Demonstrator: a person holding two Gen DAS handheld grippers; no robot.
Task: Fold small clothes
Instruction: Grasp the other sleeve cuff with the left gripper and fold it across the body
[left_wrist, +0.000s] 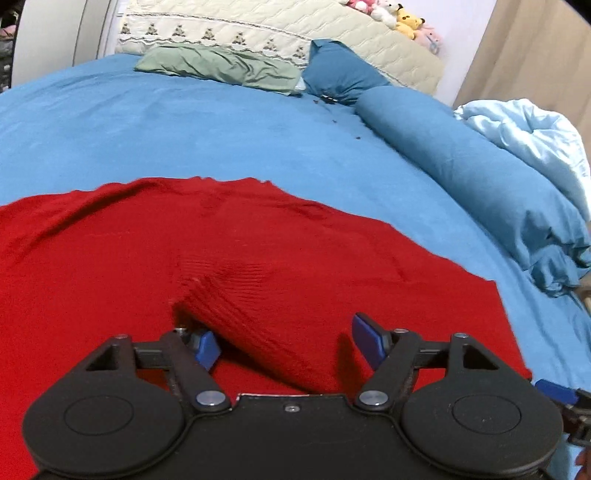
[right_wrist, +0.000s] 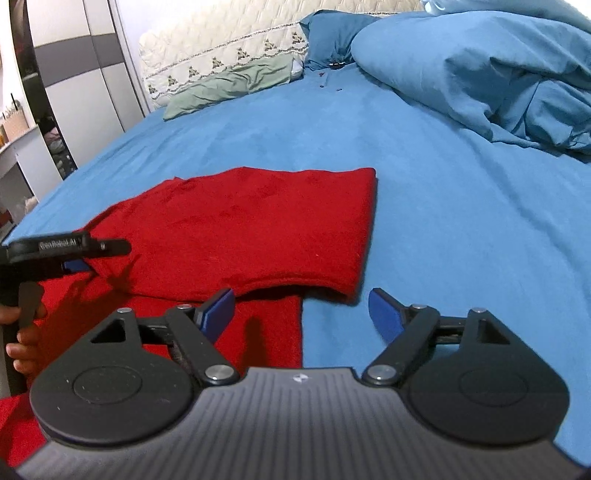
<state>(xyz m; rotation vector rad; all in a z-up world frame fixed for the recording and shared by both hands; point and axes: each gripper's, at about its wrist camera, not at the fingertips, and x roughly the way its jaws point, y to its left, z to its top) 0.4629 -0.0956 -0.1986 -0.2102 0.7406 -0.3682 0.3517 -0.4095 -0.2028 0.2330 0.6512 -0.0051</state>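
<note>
A red knit sweater (left_wrist: 147, 251) lies spread on the blue bed sheet (left_wrist: 184, 133). My left gripper (left_wrist: 286, 341) is open just above it, and a raised ribbed fold (left_wrist: 251, 306) of the sweater runs between its blue pads. In the right wrist view the sweater (right_wrist: 251, 225) lies partly folded, its right edge straight, with a lower layer (right_wrist: 266, 332) sticking out toward me. My right gripper (right_wrist: 301, 314) is open over the sweater's near right corner, its left pad above red cloth, its right pad above the sheet. The left gripper (right_wrist: 74, 264) shows at the sweater's left side.
A rumpled blue duvet (right_wrist: 498, 74) and a light blue blanket (left_wrist: 528, 136) lie along the right. A green pillow (left_wrist: 221, 66), a dark blue pillow (left_wrist: 340, 74) and a quilted headboard (left_wrist: 258, 29) are at the far end. A wardrobe (right_wrist: 85, 74) stands left.
</note>
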